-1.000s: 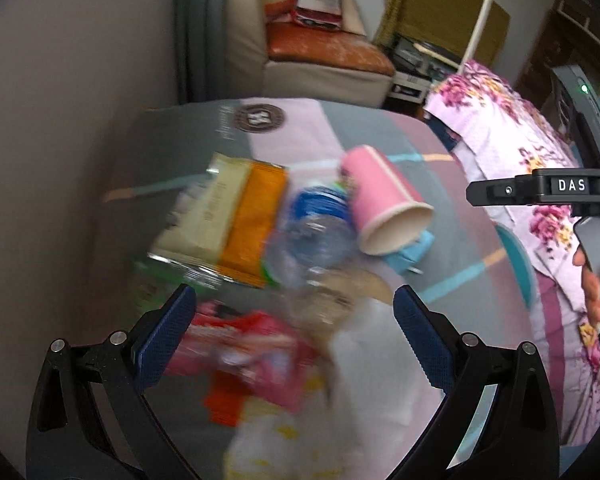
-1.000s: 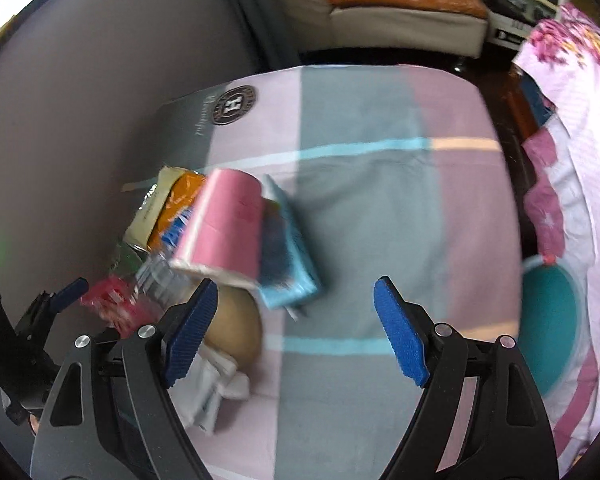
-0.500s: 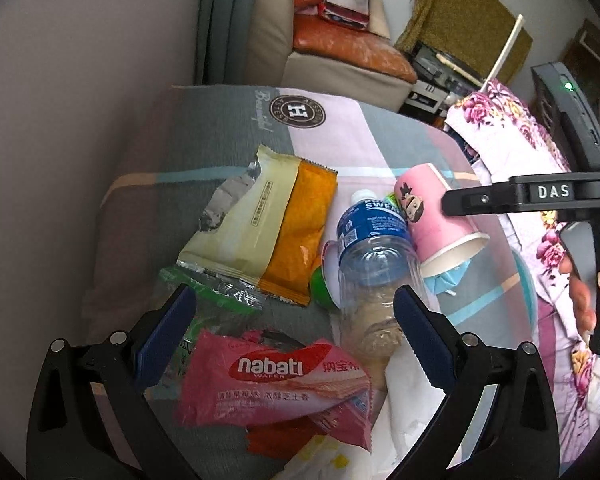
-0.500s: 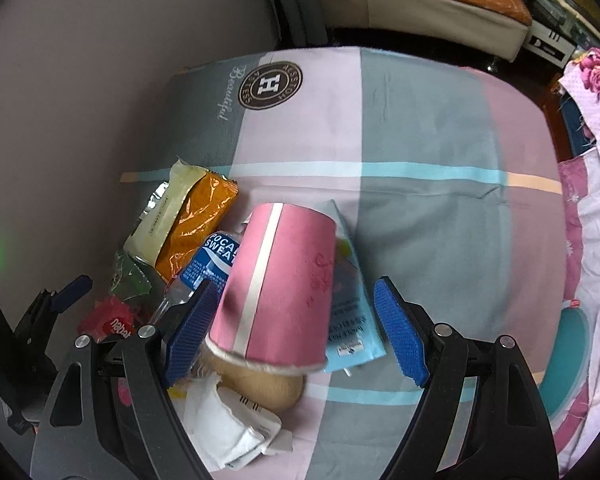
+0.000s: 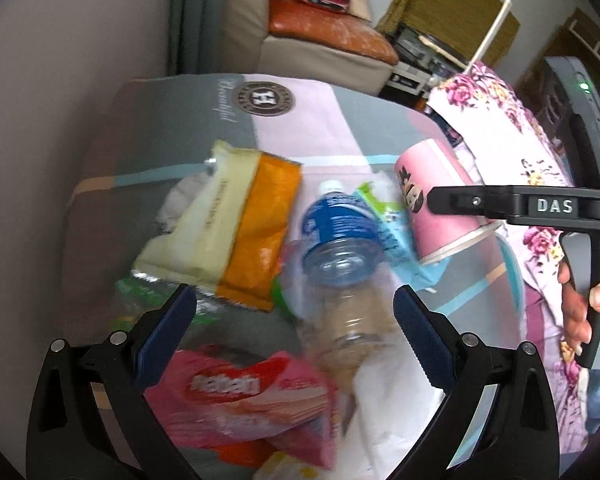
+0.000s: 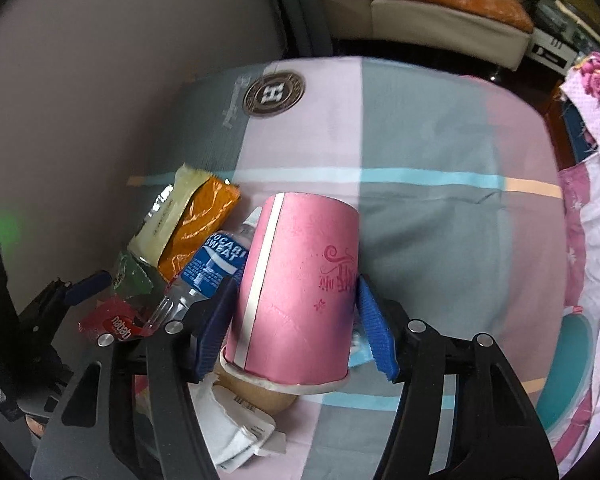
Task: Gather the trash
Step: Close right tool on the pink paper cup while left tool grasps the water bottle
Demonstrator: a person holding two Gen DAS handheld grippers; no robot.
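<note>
A heap of trash lies on the checked bed cover (image 6: 420, 140). In the right wrist view a pink paper cup (image 6: 300, 288) lies on its side, mouth toward me. My right gripper (image 6: 296, 284) is closing, and both blue pads touch the cup's sides. Left of the cup lie a Pocari Sweat bottle (image 6: 216, 264), a cream-and-orange wrapper (image 6: 188, 224) and a red nabati wrapper (image 6: 116, 324). My left gripper (image 5: 292, 300) stands open above the bottle (image 5: 340, 240) and the nabati wrapper (image 5: 244, 392), holding nothing. The cup (image 5: 436, 204) shows at its right.
Crumpled white paper (image 6: 236, 428) and a tan round item (image 6: 260, 392) lie under the cup's mouth. A grey wall runs along the left. A teal basin (image 6: 568, 360) and floral cloth (image 6: 592, 220) are at the right. A sofa (image 6: 440, 4) stands beyond the bed.
The right gripper has slid left over the pink cup and its jaws have narrowed onto it. The left gripper has crept forward and lower over the bottle.
</note>
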